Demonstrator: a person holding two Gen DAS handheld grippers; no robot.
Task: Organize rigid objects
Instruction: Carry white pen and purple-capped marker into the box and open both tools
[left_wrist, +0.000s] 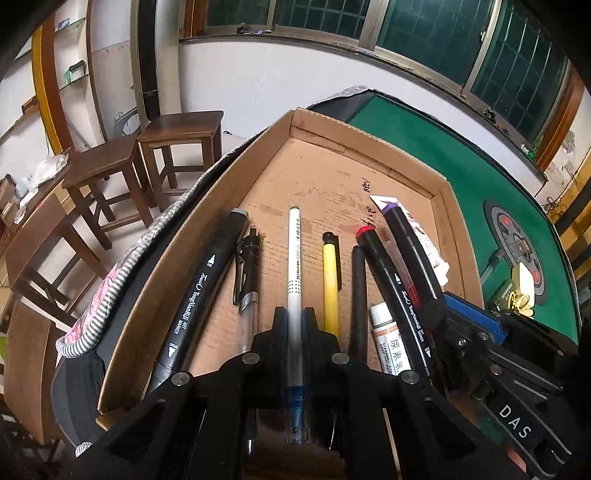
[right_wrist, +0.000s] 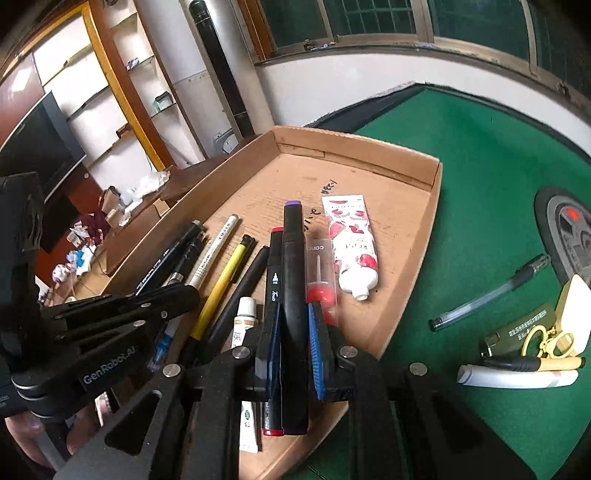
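Note:
A shallow cardboard tray (left_wrist: 332, 133) (right_wrist: 406, 155) holds a row of pens and markers. My left gripper (left_wrist: 294, 314) is shut on a white pen (left_wrist: 294, 258) that lies along the tray floor between a black clip pen (left_wrist: 247, 266) and a yellow pen (left_wrist: 330, 280). My right gripper (right_wrist: 293, 321) is shut on a black marker with a purple cap (right_wrist: 293, 258), beside a red-capped marker (right_wrist: 274, 273) and a clear case with a red part (right_wrist: 320, 273). A floral tube (right_wrist: 352, 243) lies further right in the tray. The left gripper (right_wrist: 183, 295) shows at the left of the right wrist view.
On the green felt table (right_wrist: 480, 184), right of the tray, lie a clear gel pen (right_wrist: 487, 295), a green lighter (right_wrist: 517, 328), a gold key ring (right_wrist: 546, 339) and a white roll (right_wrist: 517, 376). Wooden stools (left_wrist: 110, 173) stand left of the table.

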